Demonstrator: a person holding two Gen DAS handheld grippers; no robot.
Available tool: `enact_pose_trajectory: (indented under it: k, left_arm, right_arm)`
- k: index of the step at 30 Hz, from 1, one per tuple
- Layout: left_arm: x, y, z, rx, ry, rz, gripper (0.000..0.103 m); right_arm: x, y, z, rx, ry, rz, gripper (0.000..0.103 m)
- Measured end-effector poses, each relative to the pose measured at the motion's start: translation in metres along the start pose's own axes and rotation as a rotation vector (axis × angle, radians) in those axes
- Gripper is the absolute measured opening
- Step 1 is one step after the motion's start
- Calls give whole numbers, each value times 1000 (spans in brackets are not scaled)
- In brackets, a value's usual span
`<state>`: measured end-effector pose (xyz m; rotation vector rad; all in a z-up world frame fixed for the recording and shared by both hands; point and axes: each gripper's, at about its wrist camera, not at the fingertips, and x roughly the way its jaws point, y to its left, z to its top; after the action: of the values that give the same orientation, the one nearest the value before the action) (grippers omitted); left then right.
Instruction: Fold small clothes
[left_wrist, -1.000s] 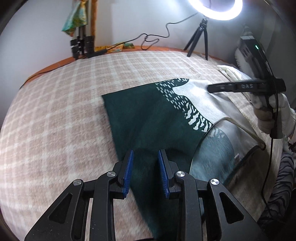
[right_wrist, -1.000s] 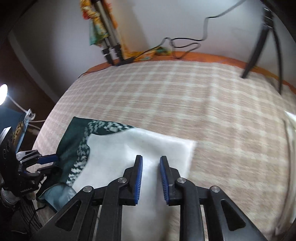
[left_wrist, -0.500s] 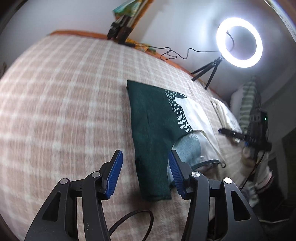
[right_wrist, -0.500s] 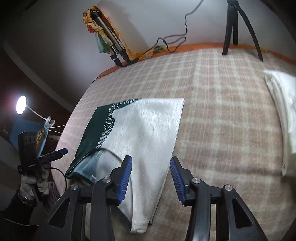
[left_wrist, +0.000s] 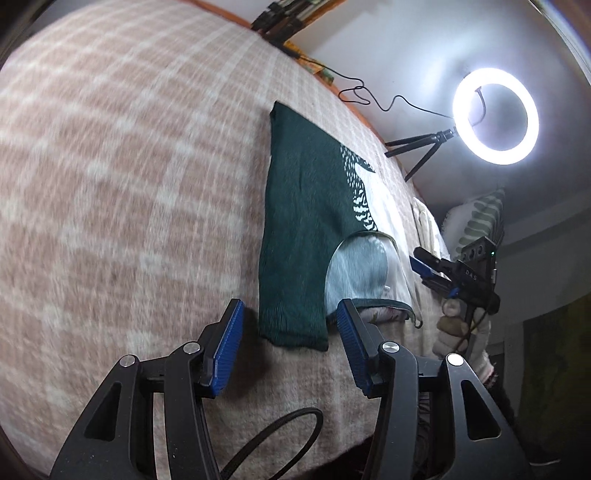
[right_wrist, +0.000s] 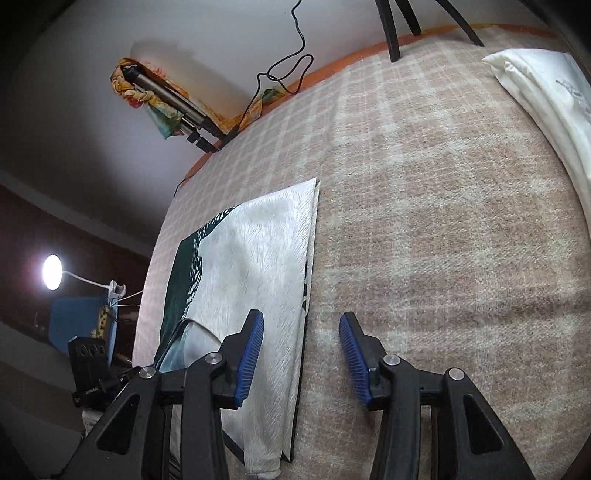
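Wool-look blanket: the checked blanket (left_wrist: 122, 192) carries everything, giving a flat bed for folding.
Left wrist view, garment: the green-and-white garment (left_wrist: 303, 236) lies flat with its sides turned in, neck opening toward the blanket's near edge; I judge the long, narrow shape is meant for a fold across its length.
Left wrist view, left gripper: the left gripper (left_wrist: 288, 350) has just been opening; its jaws stand apart, pads clear of the cloth, framing the green near corner.
Left wrist view, right gripper: the right gripper (left_wrist: 439, 277) hangs beside the garment's white side, held in a gloved hand (left_wrist: 461, 332).
Right wrist view, garment: its white edge (right_wrist: 306, 295) runs straight up the blanket.
Right wrist view, right gripper: its jaws, also just opened, stand apart, straddling that edge without pressing it.
Right wrist view, spare cloth: white cloth (right_wrist: 546, 110) lies well apart, at the blanket's far right corner.
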<state>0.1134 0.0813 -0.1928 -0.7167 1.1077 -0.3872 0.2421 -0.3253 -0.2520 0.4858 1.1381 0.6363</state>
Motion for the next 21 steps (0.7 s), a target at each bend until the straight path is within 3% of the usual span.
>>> enact_pose_trajectory:
  k: [11, 21]
  left_arm:
    - [-4, 4, -3, -41, -11, -18, 53]
    - [5, 2, -6, -59, -19, -93, 57]
  right_arm:
    - [7, 1, 6, -28, 7, 11, 52]
    - [20, 1, 19, -1, 6, 72, 53]
